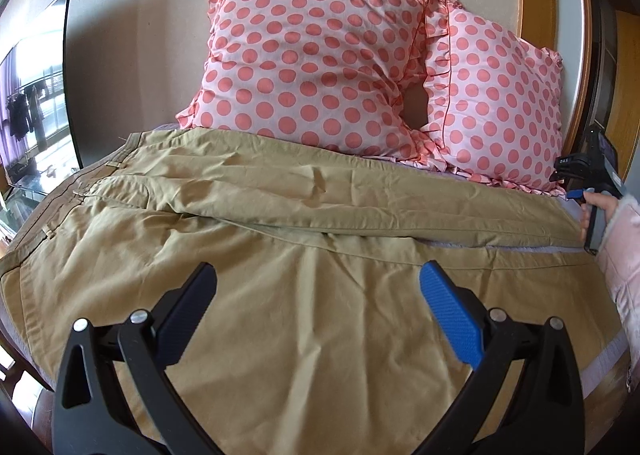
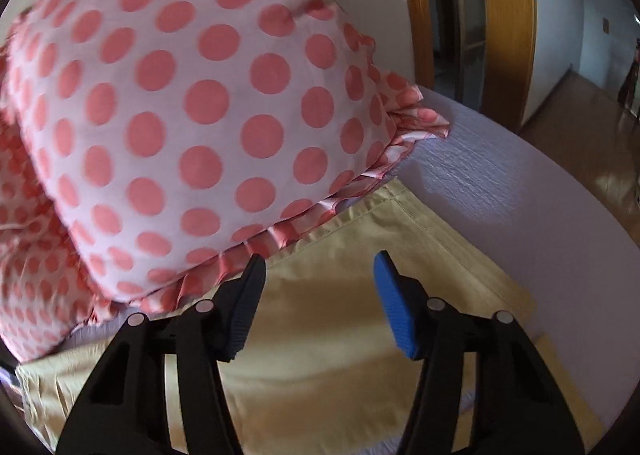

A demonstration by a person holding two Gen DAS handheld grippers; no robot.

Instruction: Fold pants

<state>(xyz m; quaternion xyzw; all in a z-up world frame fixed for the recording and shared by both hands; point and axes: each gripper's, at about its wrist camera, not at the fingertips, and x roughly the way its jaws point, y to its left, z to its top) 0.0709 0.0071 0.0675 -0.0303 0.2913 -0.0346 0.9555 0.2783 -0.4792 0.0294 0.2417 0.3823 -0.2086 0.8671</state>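
Note:
Khaki pants lie spread flat on the bed, waistband at the left, both legs running to the right. My left gripper is open and empty, held just above the near leg. My right gripper is open and empty over the far leg's hem end, close to the pillow frill. In the left wrist view the right gripper shows at the far right edge, held in a hand with a pink sleeve.
Two pink polka-dot pillows lean on the wall behind the pants. A lavender sheet covers the bed, whose edge falls away at the right. A wooden door frame stands beyond. A dark screen is at the left.

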